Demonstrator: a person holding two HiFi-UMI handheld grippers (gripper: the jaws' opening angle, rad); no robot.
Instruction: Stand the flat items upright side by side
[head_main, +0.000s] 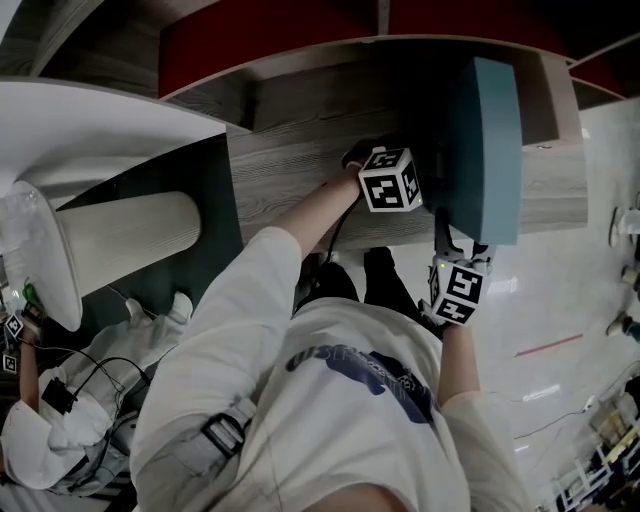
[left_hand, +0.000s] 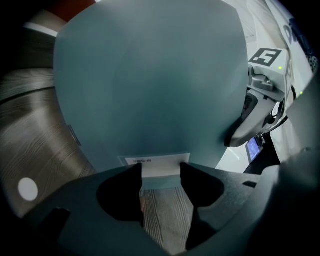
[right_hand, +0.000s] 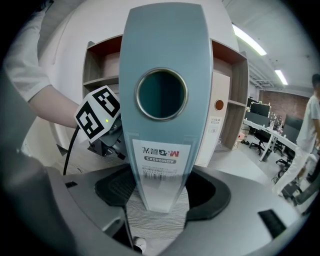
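Currently the blue box file (head_main: 482, 140) is upright on or just above the wood-grain shelf (head_main: 290, 150), with its spine toward the person. The right gripper (right_hand: 157, 192) has its jaws clamped on the lower spine, across the label, evidently to keep the file vertical. The left gripper (left_hand: 160, 172) has its jaws apart and holds nothing. Its tips sit close to the file's broad face, apparently bracing it against tipping. A white file (right_hand: 220, 125) stands behind, the likely neighbour.

The teal file (head_main: 485, 140) is shared by all views: seen steeply from overhead, close broadside from the left, spine-on from the right.
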